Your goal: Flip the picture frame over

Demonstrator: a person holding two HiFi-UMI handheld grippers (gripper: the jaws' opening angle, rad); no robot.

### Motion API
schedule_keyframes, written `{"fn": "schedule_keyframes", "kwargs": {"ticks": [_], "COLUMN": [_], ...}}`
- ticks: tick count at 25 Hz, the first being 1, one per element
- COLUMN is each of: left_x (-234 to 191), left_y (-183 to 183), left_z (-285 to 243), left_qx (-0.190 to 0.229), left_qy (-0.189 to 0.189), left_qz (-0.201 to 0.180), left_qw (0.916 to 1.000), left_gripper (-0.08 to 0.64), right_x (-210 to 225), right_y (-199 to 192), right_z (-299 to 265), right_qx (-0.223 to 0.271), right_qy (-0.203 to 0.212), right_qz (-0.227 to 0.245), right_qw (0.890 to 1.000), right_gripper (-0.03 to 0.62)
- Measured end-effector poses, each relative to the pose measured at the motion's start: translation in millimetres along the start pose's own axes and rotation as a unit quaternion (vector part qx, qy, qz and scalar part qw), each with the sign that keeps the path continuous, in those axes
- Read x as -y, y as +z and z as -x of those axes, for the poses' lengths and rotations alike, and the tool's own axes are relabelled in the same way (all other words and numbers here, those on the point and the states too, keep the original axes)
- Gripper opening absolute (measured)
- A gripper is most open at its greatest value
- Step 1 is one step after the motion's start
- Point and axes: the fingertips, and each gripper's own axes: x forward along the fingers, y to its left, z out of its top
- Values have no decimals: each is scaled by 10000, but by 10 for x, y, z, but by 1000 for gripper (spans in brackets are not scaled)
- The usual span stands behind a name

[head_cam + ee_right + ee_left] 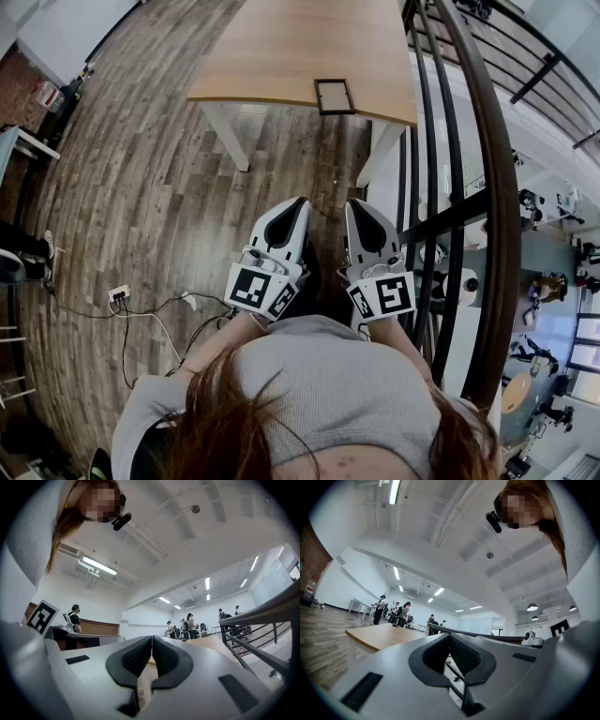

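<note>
A small dark picture frame [334, 96] lies flat on the wooden table [281, 47], close to its near edge. I stand well back from the table, and both grippers are held close to my body over the wood floor. My left gripper [301, 202] has its jaws together with nothing between them. In the left gripper view the left gripper [450, 637] points a little above level, towards the table [379, 637]. My right gripper [354, 204] is shut and empty too. The right gripper view shows the right gripper [152, 640] with its dark pads touching.
A black metal railing [469, 187] runs along my right side, with a lower floor beyond it. A power strip [119, 293] and cables [159, 323] lie on the floor at my left. The table's white legs [230, 136] stand ahead. Several people stand far back in the room [396, 613].
</note>
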Motion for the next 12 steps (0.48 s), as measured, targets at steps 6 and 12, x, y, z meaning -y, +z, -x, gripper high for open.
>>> {"fn": "schedule_keyframes", "kwargs": {"ticks": [6,12], "left_x": [-446,-1069], "left_y": [12,110], "left_z": [-482,-1337], "left_qx": [164,189], "left_qy": [41,-112], "left_qz": [-11,-32], "left_qw": [9999,9998], "left_gripper": [5,5], "right_x": [238,754], "right_y": [-137,-202], "right_z": [-538,-1406], "right_qx": [-45,-20], "right_qy": [122,-76], "right_qz": [185,250], "right_qw": [9997,9997], "right_gripper": [17,17]}}
